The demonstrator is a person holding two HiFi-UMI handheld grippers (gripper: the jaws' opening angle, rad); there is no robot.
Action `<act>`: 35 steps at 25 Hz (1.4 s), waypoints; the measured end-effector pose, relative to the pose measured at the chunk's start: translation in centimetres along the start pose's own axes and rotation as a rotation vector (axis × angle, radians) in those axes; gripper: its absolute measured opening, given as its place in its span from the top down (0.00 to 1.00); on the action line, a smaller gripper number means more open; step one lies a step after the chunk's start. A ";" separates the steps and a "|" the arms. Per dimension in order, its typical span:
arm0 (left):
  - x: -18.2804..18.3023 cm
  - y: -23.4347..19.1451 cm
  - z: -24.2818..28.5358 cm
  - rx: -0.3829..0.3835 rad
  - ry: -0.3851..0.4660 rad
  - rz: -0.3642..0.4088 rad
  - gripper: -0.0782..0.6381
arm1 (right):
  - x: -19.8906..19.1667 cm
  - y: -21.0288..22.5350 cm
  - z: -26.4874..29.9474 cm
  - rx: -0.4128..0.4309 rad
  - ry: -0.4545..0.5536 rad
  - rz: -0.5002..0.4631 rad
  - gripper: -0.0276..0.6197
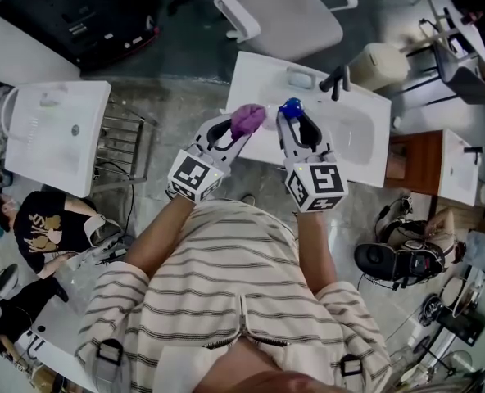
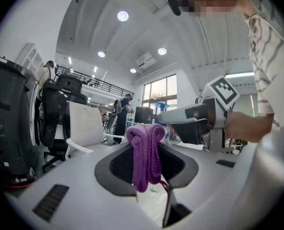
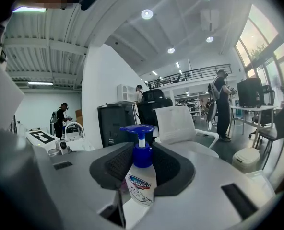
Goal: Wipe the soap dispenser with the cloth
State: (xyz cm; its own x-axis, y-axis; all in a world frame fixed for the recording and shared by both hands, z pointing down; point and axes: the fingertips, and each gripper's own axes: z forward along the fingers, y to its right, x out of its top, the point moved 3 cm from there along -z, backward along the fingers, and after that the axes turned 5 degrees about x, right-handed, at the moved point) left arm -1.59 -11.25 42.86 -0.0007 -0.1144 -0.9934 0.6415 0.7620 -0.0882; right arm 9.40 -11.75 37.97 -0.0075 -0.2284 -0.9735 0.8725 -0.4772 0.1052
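Note:
A soap dispenser [image 3: 142, 176] with a clear body and a blue pump top [image 1: 291, 107] stands upright between the jaws of my right gripper [image 1: 292, 115], which is shut on it and holds it above the white sink [image 1: 365, 142]. A bunched purple cloth [image 2: 146, 155] hangs from my left gripper [image 1: 244, 123], which is shut on it. In the head view the cloth [image 1: 247, 119] is just left of the dispenser, a small gap apart. The right gripper's body [image 2: 199, 121] shows at the right of the left gripper view.
A black tap [image 1: 335, 80] and a soap dish [image 1: 300, 77] sit at the sink's far rim. A white office chair [image 1: 282, 11] stands beyond it. A second sink [image 1: 50, 133] is at the left, a wooden cabinet [image 1: 413, 164] at the right. People stand further off.

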 end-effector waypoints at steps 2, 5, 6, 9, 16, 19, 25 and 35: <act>0.0 0.1 0.0 -0.025 0.001 0.009 0.73 | -0.1 -0.2 -0.2 0.019 -0.003 -0.004 0.75; -0.3 0.2 0.1 -0.067 -0.005 0.023 0.73 | -0.1 -0.3 -0.5 0.053 0.000 -0.003 0.75; -0.4 0.2 0.1 -0.080 -0.009 0.027 0.73 | -0.1 -0.2 -0.6 0.069 0.001 -0.001 0.75; -0.4 0.1 0.3 -0.111 -0.007 0.044 0.73 | -0.2 -0.5 -0.7 0.121 0.006 -0.011 0.75; -0.6 0.0 0.6 -0.199 -0.004 0.079 0.73 | -0.4 -1.6 -0.6 0.207 0.012 -0.031 0.75; -0.5 -0.3 0.7 -0.281 0.000 0.085 0.73 | -0.3 -2.2 -0.7 0.271 0.017 -0.055 0.75; -0.8 -0.6 1.6 -0.379 -0.003 0.091 0.73 | -0.3 -2.8 -0.5 0.338 0.009 -0.074 0.76; -1.4 -0.4 2.6 -0.559 -0.027 0.068 0.73 | -0.7 -3.7 -0.9 0.476 0.021 -0.042 0.76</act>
State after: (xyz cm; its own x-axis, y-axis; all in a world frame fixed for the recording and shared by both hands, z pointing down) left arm 0.09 -13.05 44.52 0.0507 -0.0637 -0.9967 0.1353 0.9892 -0.0563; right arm 6.61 -9.07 38.14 -0.0236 -0.1855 -0.9824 0.5505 -0.8226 0.1421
